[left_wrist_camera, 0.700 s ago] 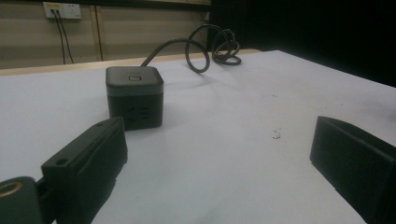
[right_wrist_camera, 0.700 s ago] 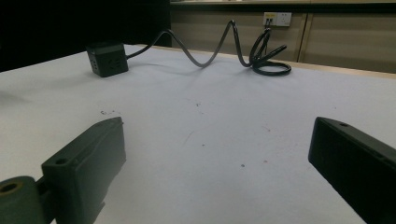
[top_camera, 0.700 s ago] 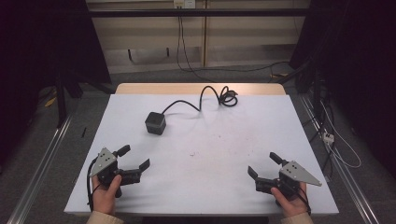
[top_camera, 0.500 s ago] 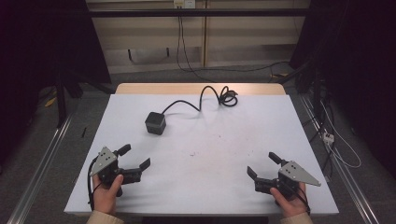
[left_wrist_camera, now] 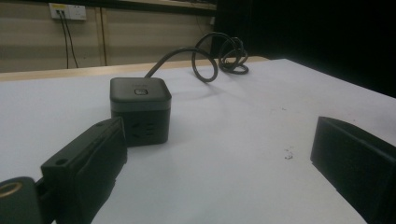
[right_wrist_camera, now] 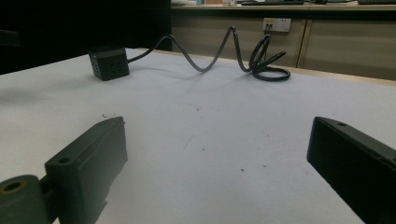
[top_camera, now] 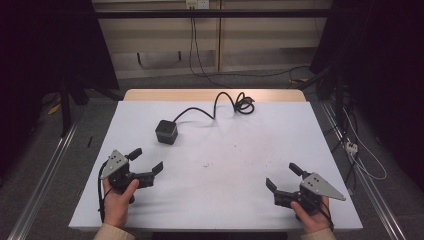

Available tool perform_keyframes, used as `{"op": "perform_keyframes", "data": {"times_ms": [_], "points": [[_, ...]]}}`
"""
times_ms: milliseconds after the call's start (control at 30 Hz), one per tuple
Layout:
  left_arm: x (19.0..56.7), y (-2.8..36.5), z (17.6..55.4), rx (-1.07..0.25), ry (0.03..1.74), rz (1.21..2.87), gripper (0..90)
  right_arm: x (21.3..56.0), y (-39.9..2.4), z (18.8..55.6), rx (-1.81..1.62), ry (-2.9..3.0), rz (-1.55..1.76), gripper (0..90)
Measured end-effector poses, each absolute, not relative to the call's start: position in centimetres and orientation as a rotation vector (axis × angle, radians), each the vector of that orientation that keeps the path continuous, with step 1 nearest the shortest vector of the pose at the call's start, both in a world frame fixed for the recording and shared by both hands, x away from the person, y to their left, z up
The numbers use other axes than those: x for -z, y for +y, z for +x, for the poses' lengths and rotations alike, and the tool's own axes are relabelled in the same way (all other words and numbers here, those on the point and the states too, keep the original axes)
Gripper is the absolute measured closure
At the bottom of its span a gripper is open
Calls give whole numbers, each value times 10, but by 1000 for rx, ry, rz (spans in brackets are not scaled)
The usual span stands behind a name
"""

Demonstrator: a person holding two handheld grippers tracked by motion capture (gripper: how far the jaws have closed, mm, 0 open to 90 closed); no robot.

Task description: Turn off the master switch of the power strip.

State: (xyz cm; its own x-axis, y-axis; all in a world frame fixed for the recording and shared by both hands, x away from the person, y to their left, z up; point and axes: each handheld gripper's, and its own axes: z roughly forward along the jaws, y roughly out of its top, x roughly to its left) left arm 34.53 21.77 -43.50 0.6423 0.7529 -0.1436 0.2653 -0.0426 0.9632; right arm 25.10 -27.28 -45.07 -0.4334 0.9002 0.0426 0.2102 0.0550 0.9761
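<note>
A: While both hands rest at the near edge of the white counter [top_camera: 220,200], how do the tools stand?

B: The left hand-held gripper [top_camera: 148,165] has its jaws spread wide with nothing between them, and it points up the counter toward the small black cube-shaped power socket [top_camera: 166,132]. The right hand-held gripper [top_camera: 282,179] is spread just as wide and empty, aimed toward the middle of the counter.

A: So nothing is held. Where is the cube?

B: It sits upright on the counter, left of centre and well apart from both grippers, nearer the left one. In the left gripper view the socket [left_wrist_camera: 140,109] stands just past the tip of one jaw, framed almost in line, which looks to me like a line-up for a grasp.

A: And farther back?

B: The thick black cable [top_camera: 215,105] runs from the cube's rear, arches up off the counter and ends in a loose coil [top_camera: 244,105] near the far edge. I judge that slack lets the cube be lifted or turned without a tug. Beyond, a wall outlet [right_wrist_camera: 276,24] sits on the beige panel.
</note>
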Motion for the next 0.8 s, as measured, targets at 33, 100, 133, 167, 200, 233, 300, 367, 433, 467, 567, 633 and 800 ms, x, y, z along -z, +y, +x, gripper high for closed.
{"op": "perform_keyframes", "data": {"times_ms": [33,100,133,167,200,233,300,367,433,467,567,633,800], "points": [[435,218,346,-484,862,1610,34,451,-273,251,-1421,1711,1121,42],[434,217,348,-480,864,1610,34,451,-273,251,-1420,1709,1123,42],[433,217,349,-485,859,1617,34,451,-273,251,-1419,1710,1123,42],[433,216,349,-484,861,1608,34,451,-273,251,-1419,1710,1123,42],[432,216,350,-483,863,1607,35,451,-273,251,-1420,1710,1122,42],[432,216,351,-487,863,1610,36,450,-273,251,-1419,1712,1116,43],[431,216,353,-496,870,1610,36,450,-273,251,-1419,1713,1115,43],[432,217,356,-488,888,1608,36,450,-272,250,-1420,1712,1114,43],[433,218,360,-484,904,1607,36,450,-272,250,-1420,1712,1113,43],[433,218,362,-483,909,1604,36,450,-272,250,-1419,1713,1113,43],[432,217,366,-489,905,1600,36,450,-273,250,-1422,1710,1118,44],[432,216,367,-492,908,1599,36,450,-273,250,-1422,1711,1115,44],[430,214,373,-507,920,1629,38,450,-272,250,-1423,1715,1105,46]]}}
